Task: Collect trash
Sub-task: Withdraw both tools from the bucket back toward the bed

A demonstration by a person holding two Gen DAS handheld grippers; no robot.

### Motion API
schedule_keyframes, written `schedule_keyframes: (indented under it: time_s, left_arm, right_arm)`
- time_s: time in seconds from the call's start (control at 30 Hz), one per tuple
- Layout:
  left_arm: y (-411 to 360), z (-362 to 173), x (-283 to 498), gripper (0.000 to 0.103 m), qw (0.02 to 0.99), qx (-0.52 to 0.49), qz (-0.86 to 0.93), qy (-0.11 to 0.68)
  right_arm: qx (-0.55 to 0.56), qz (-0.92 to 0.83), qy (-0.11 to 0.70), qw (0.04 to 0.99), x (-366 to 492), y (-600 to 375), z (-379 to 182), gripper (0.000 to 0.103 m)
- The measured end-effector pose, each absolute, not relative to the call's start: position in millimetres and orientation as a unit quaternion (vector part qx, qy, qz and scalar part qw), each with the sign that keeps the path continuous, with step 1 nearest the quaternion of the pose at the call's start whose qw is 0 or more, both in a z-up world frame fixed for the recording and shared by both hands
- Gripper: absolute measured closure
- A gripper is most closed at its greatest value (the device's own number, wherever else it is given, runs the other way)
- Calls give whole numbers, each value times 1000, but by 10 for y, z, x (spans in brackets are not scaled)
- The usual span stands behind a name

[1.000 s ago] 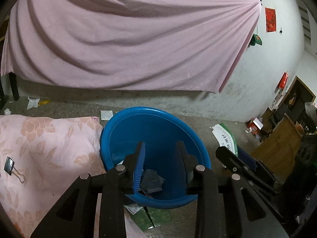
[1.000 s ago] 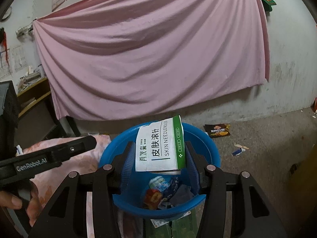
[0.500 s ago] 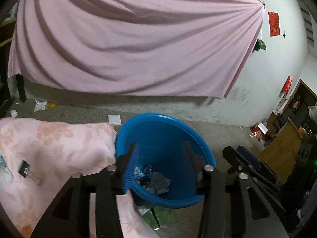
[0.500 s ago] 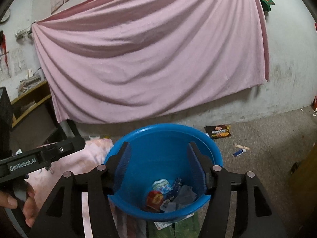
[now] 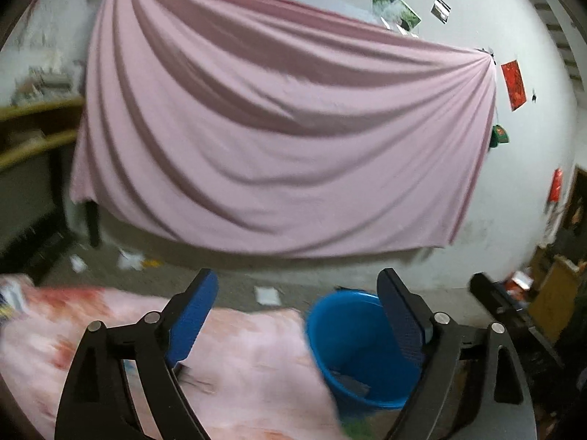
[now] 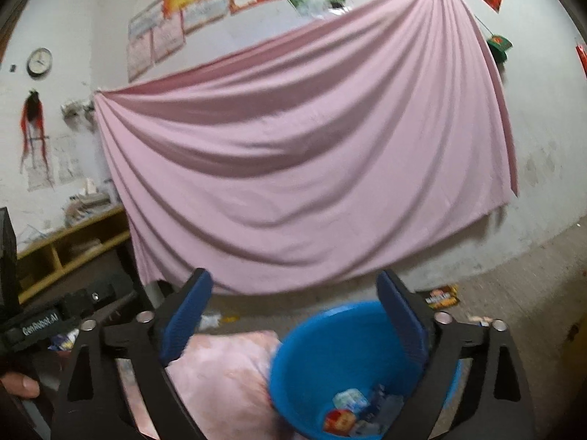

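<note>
A blue plastic basin (image 6: 330, 344) sits on the floor at the lower right of both views, with several wrappers (image 6: 352, 412) lying in its bottom. In the left wrist view the basin (image 5: 345, 344) shows behind the right finger. My left gripper (image 5: 297, 293) hangs above the pink floral bedding (image 5: 256, 366), its jaws opening wide with nothing between them. My right gripper (image 6: 293, 293) is above and behind the basin, jaws also opening wide and empty. The other gripper's black body (image 6: 40, 324) and a fingertip of the hand (image 6: 22, 385) show at the left of the right wrist view.
A pink sheet (image 6: 304, 168) hangs across the back wall. Loose scraps lie on the concrete floor: white papers (image 5: 128, 260), a white square (image 5: 267, 294) and an orange snack packet (image 6: 442, 296). A wooden shelf (image 6: 69, 245) stands at the left, boxes and furniture (image 5: 554, 293) at the right.
Both grippers opened wide and rose, tilting up toward the wall. The white-and-green packet left the right gripper and is out of sight. The left view swung left, so the basin sits further right.
</note>
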State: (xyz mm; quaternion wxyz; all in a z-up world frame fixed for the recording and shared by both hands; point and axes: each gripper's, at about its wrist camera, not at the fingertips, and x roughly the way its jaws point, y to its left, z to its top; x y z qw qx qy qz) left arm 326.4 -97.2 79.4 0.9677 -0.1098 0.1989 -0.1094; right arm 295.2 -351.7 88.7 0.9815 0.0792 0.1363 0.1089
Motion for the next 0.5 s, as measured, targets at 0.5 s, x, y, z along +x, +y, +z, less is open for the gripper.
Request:
schedule_keyframes:
  time_s: [0.5]
  left_arm:
    - [10,1032,2665,2,993,-65,-26,92]
  right_arm:
    - [64,169,23,983,2617,-2651,1247,0]
